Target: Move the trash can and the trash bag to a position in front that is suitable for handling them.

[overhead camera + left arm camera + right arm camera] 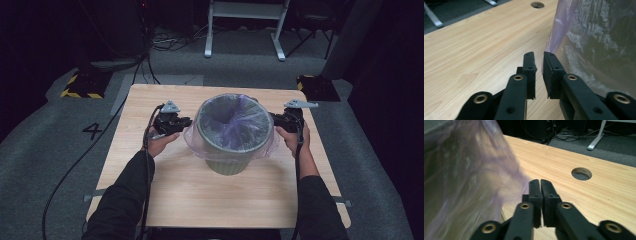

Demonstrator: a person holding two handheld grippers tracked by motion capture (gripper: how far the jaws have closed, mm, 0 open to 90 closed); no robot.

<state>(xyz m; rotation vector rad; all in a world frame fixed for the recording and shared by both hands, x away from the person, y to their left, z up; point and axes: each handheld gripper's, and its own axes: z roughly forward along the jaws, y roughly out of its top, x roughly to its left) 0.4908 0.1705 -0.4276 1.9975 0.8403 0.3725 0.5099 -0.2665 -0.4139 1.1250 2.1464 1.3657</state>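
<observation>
A pale green bin [227,165] stands mid-table, lined with a clear purple-tinted plastic bag [234,120] whose edge is folded down over the rim. My left gripper [186,121] sits at the bin's left side. In the left gripper view its jaws [539,56] stand a little apart with nothing between them, and the bag [596,37] hangs just to their right. My right gripper [274,120] is at the bin's right side. Its jaws [540,182] are pressed together and empty, with the bag [466,185] close on their left.
The wooden table [200,195] has a round cable hole [581,173] near its far edge. On the floor beyond are two yellow-and-black striped bases [82,85] [317,87], white frame legs [245,25] and loose cables. A cable trails off the table's left side.
</observation>
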